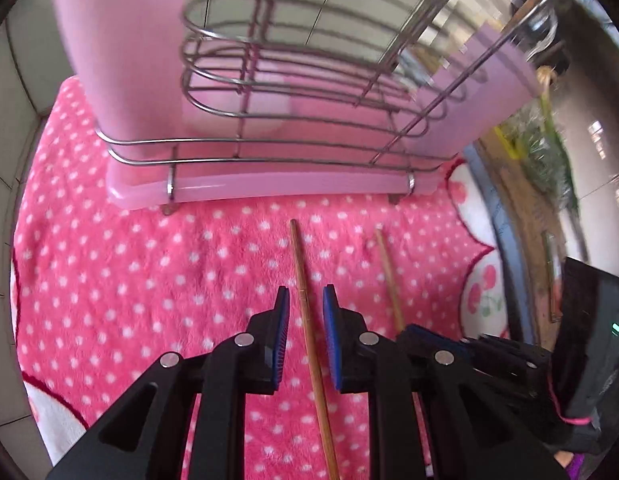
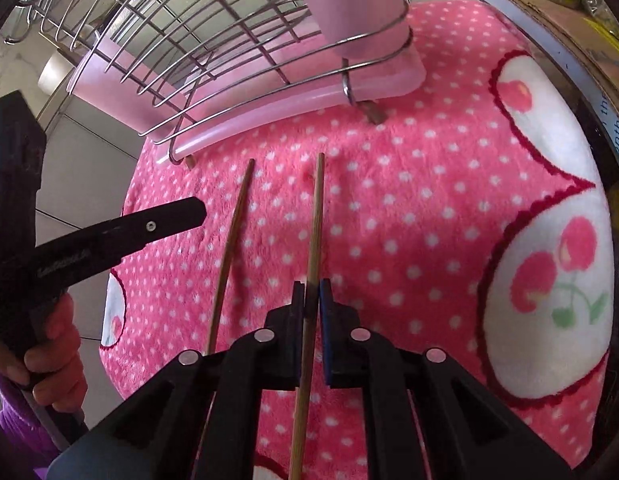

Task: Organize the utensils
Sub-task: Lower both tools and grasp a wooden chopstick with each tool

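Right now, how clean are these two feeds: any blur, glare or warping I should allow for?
Left wrist view: the wire rack is motion-smeared, the chopstick between the left gripper sharp. Right wrist view: crisp throughout, edges bowed by fisheye, the right gripper closing on its chopstick; no harsh glare.

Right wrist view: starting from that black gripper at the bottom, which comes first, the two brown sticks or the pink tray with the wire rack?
1. Lighter bamboo chopstick, between the right gripper fingers.
2. Darker wooden chopstick, lying to its left.
3. Pink plastic tray under the wire dish rack, farthest, ahead on the polka-dot cloth.
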`<state>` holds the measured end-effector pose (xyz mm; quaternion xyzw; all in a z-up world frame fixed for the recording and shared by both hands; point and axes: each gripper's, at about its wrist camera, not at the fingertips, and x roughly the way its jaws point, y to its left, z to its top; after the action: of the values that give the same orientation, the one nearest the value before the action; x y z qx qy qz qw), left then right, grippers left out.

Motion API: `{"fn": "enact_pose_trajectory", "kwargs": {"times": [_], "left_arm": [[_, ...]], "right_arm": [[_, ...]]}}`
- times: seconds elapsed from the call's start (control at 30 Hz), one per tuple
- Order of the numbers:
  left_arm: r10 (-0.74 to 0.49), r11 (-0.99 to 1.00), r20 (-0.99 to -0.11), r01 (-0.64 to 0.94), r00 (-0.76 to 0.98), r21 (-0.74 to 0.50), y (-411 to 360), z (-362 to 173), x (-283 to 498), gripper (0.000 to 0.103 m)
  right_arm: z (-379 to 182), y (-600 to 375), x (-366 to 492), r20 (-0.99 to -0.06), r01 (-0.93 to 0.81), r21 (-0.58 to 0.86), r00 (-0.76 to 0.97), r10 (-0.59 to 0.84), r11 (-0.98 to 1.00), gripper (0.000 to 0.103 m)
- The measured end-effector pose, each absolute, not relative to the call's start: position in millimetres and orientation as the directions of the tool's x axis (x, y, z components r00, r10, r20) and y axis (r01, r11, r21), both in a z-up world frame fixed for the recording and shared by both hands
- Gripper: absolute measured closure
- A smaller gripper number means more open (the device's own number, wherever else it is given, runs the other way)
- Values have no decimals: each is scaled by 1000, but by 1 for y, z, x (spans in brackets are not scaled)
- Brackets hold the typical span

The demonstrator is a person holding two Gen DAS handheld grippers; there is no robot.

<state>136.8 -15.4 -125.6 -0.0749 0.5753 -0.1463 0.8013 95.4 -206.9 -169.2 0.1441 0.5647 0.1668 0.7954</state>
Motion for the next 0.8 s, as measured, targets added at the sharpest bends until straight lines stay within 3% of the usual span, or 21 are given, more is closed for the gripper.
{"fn": "enact_pose_trajectory", "kwargs": {"times": [0.27,0.37,0.4,0.8], "left_arm": [[-202,976,-957,124,210,-178,-42,-153,163,87],[-178,980,-957,127,228,-152,-48,-153,166,87],[-168,982,-957,122,237,-142,-48,-153,166,95],[-306,952,-875,107,376,-287,3,-100,128,98]], "right_arm": [[-168,-214,92,-837,-154,442,284,468,884,93],[-160,-220,92,-827,-164,441,306,471,882,77],[-157,-222,93,-824,-165,440,317,470,883,76],[-154,-195,142,-875,-176,379,251,414,908,76]]}}
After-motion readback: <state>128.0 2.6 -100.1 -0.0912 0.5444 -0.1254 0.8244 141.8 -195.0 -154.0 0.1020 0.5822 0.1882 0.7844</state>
